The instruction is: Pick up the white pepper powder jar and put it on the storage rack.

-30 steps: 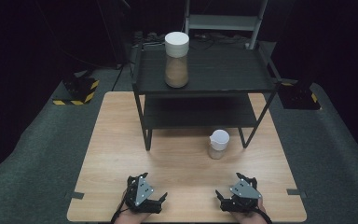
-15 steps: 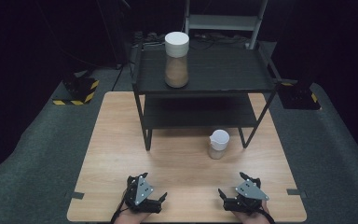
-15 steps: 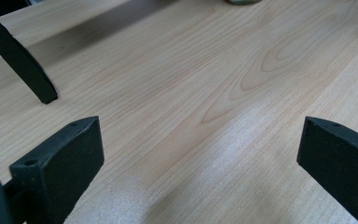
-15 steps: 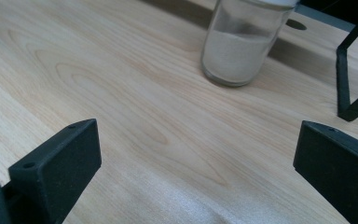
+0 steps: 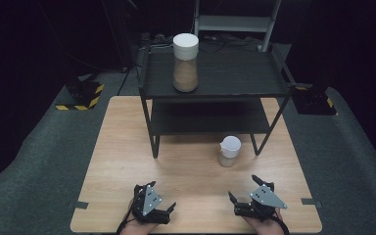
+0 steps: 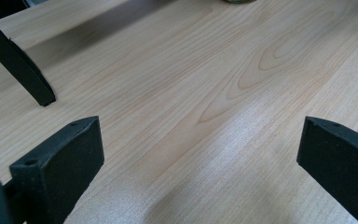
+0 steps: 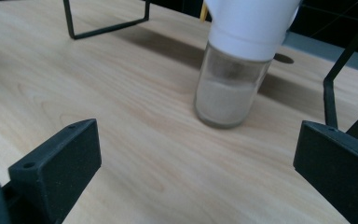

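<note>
Pale wood-grain table top [image 5: 127,161], on which both tongs are kept low at the near edge, presumably as a resting stance ahead of a reach.

Left black two-jaw gripper [image 5: 172,208]: jaws spread wide, nothing between them; bare wood and one foot of the rack are seen ahead of it in the left gripper view [image 6: 200,135].

Right black two-jaw gripper [image 5: 244,188]: jaws likewise spread wide and empty [image 7: 198,154]. It is aimed at the small clear glass jar with a white spouted cap and pale powder inside [image 7: 235,70], which stands upright directly ahead of it, apart from the jaws [image 5: 228,152]. The wide opening is judged to be prepared for the jar's girth.

Black metal two-tier shelf rack [image 5: 215,93]: set farther ahead of both grippers; the small jar stands just in front of its lower tier, beside the right front leg.

Tall clear glass jar with a white lid and brown contents [image 5: 185,62]: stored on the rack's top tier, well beyond the left gripper.
</note>
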`<state>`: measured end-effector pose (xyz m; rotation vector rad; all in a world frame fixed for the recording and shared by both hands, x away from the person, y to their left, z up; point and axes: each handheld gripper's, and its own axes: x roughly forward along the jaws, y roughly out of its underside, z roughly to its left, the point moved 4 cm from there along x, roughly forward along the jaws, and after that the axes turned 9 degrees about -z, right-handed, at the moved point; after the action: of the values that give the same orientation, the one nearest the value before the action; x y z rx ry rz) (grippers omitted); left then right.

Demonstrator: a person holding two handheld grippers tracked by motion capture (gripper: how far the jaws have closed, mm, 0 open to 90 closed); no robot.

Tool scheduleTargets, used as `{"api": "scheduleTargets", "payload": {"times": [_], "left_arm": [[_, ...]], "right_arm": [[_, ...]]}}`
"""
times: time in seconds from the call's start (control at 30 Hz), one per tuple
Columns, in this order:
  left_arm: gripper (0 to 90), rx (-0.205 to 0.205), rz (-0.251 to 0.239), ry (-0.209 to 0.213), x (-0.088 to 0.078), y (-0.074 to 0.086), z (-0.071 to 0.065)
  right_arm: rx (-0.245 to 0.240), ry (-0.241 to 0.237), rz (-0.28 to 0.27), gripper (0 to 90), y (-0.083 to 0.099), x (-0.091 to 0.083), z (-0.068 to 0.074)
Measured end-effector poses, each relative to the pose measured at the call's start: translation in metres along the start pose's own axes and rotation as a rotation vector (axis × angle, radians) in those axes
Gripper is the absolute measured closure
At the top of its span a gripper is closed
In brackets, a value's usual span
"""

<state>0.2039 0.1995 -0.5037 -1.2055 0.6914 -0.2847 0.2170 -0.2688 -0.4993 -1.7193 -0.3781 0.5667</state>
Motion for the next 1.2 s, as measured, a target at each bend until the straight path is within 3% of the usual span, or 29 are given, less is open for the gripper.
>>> {"api": "scheduleTargets", "payload": {"times": [0.53,0.77,1.2], "left_arm": [[0.8,-0.003,0.002,0.003,-0.001,0.0,0.001],[0.8,-0.002,0.0,0.006,-0.001,0.0,0.001],[0.8,-0.004,-0.001,0.01,-0.001,0.001,0.002]], "right_arm": [[0.024,0.014,-0.051,0.0,-0.013,0.026,-0.009],[0.023,0.039,-0.038,0.0,-0.017,0.038,-0.01],[0.067,0.078,-0.038,0.0,-0.018,0.062,-0.014]]}}
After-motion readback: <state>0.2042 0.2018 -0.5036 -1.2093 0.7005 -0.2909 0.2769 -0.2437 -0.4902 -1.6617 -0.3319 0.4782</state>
